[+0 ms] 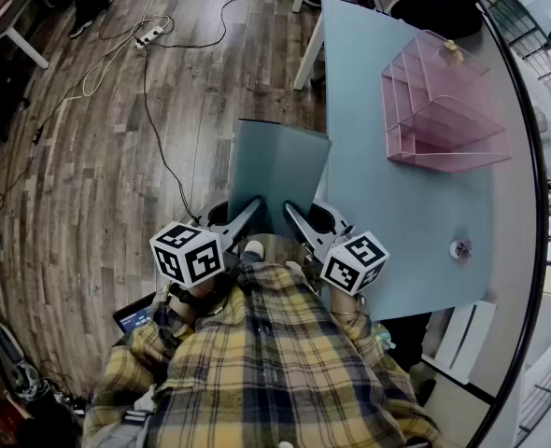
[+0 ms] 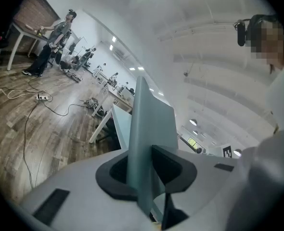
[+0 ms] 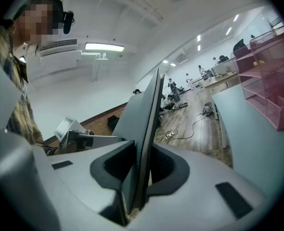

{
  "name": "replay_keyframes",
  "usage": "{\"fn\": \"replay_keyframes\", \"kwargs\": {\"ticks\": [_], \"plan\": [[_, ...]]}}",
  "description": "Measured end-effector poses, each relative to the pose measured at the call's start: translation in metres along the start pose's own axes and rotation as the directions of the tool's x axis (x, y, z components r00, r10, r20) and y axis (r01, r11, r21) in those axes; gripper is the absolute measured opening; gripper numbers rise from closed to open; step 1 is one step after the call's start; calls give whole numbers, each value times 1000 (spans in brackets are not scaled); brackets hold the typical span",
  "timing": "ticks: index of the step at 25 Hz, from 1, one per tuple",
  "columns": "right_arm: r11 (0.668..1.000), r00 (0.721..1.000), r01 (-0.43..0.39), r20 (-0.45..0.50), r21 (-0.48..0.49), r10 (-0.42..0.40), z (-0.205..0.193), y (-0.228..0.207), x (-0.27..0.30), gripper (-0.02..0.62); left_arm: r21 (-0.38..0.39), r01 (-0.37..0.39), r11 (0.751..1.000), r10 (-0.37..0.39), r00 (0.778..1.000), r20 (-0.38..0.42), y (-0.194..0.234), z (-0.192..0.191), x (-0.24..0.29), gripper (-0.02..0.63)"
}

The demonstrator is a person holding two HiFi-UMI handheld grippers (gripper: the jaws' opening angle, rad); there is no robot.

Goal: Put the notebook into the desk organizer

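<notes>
A grey-blue notebook is held in the air off the table's left edge, near my body. My left gripper is shut on its near left edge, and my right gripper is shut on its near right edge. In the left gripper view the notebook stands edge-on between the black pads. The right gripper view shows the notebook pinched the same way. The pink wire desk organizer stands on the light blue table at the far right; the right gripper view shows the organizer at its right edge.
A small round object lies on the table near its right edge. Cables and a power strip run over the wooden floor to the left. A white table leg stands beyond the notebook. People stand far off in the room.
</notes>
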State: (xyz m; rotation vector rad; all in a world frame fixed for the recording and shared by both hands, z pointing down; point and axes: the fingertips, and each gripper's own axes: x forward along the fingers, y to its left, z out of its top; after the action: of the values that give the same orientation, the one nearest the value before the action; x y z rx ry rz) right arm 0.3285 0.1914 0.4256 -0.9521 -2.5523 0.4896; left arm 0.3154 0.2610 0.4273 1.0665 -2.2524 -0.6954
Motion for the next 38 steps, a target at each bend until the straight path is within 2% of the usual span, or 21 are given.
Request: {"fn": "replay_keyframes", "kwargs": {"ticks": [12, 21, 25, 38], "plan": [[997, 999, -47, 23, 56, 46, -4, 1, -12, 84, 2, -6, 1000, 6, 1000, -5, -9, -9, -2, 98], [997, 1000, -25, 15, 78, 23, 2, -22, 12, 84, -4, -14, 1000, 13, 1000, -20, 13, 5, 19, 98], [996, 1000, 12, 21, 88, -14, 17, -42, 34, 85, -8, 8, 1000, -8, 999, -43, 31, 28, 41, 98], [994, 995, 78, 48, 82, -82, 102, -103, 149, 86, 4, 82, 997, -82, 993, -81, 110, 150, 108, 98]]}}
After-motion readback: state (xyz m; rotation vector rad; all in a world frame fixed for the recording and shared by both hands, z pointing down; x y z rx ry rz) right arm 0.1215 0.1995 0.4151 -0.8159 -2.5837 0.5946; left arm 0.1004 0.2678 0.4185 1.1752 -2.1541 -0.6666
